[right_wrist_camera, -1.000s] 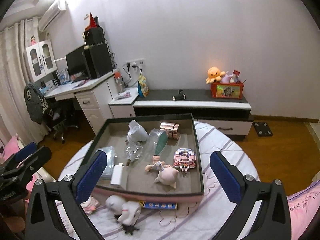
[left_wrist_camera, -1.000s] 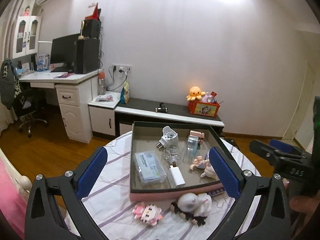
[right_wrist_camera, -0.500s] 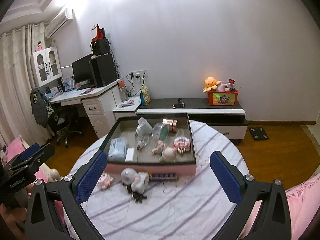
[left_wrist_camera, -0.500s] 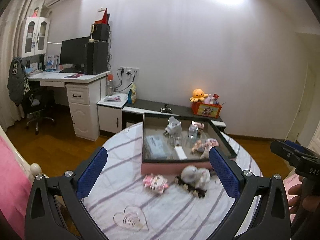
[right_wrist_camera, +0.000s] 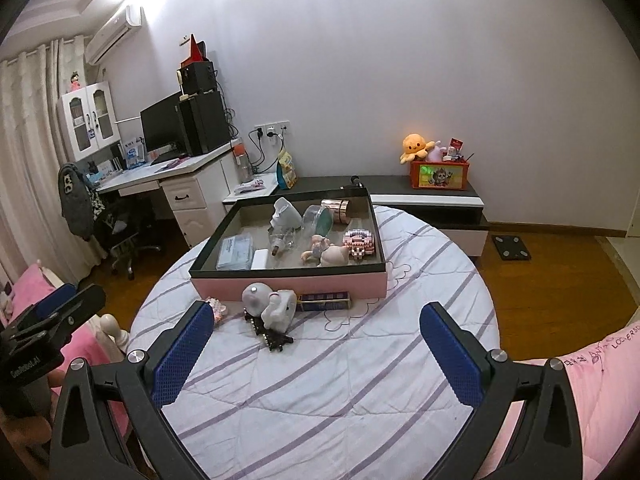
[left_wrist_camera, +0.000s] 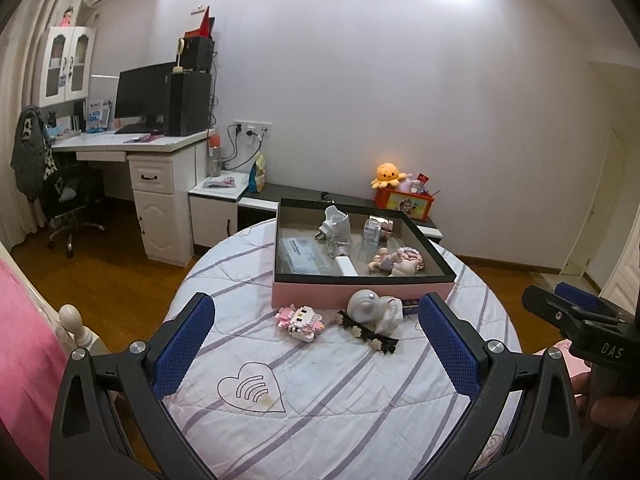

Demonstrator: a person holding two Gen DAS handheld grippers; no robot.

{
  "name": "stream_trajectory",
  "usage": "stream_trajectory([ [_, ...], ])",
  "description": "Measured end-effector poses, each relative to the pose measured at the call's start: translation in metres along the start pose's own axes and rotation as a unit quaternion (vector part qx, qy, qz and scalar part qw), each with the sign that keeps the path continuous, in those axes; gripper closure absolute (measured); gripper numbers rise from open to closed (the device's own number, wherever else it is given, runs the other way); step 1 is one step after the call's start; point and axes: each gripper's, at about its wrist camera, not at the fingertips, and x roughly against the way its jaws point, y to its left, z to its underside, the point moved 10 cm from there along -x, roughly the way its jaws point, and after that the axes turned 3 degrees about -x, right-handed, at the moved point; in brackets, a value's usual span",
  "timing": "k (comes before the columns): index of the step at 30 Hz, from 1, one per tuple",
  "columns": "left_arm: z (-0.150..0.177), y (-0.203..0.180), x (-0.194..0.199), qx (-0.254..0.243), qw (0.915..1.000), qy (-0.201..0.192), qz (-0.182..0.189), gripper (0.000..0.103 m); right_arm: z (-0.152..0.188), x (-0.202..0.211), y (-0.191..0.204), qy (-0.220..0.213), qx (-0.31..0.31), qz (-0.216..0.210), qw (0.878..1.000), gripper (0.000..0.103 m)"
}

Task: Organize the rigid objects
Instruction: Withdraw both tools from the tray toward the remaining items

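A pink-walled tray (left_wrist_camera: 362, 293) with a dark rim sits on the far half of the round striped table (left_wrist_camera: 320, 384). It holds a plug adapter (left_wrist_camera: 335, 220), a clear case (left_wrist_camera: 304, 256), a white charger (left_wrist_camera: 346, 266), a pig figurine (right_wrist_camera: 334, 255) and a pink block toy (right_wrist_camera: 361, 242). In front of the tray lie another pink block toy (left_wrist_camera: 301, 321), a white-grey figurine (left_wrist_camera: 374, 309), a black flowered hair clip (left_wrist_camera: 370, 333) and a dark flat box (right_wrist_camera: 325, 301). My left gripper (left_wrist_camera: 316, 307) and right gripper (right_wrist_camera: 317, 309) hover open, short of these items, holding nothing.
The right gripper (left_wrist_camera: 580, 322) shows at the left view's right edge, with a hand below it. A pink bed (right_wrist_camera: 592, 376) borders the table on the right; pink bedding and a bedpost (left_wrist_camera: 74, 320) stand at left. A desk (left_wrist_camera: 132, 148) and a low cabinet (right_wrist_camera: 432, 200) line the wall.
Both grippers have drawn back and up from the tray, so the whole table and the items in front of the tray now show. Both stay open and hold nothing.
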Motion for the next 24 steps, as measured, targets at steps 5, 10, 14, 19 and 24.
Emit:
stream_trajectory([
  [5, 0.002, 0.003, -0.001, 0.004, 1.0000, 0.004, -0.007, 0.000, -0.001, -0.001, 0.002, 0.001, 0.002, -0.002, 1.000, 0.000],
  [10, 0.009, 0.007, -0.009, 0.004, 0.9997, 0.019, -0.010, 0.000, 0.003, -0.007, 0.005, 0.011, 0.003, -0.003, 1.000, 0.000],
  [14, 0.015, 0.009, -0.019, 0.004, 0.9994, 0.033, -0.011, 0.000, 0.008, -0.016, 0.005, 0.022, 0.004, -0.003, 1.000, 0.000],
  [19, 0.025, 0.014, -0.033, 0.008, 0.9986, 0.050, -0.012, 0.000, 0.013, -0.029, 0.004, 0.037, 0.004, -0.002, 0.999, 0.000],
  [24, 0.033, 0.018, -0.049, 0.012, 0.9976, 0.067, -0.013, 0.000, 0.019, -0.049, 0.001, 0.056, 0.002, 0.001, 0.998, 0.000],
])
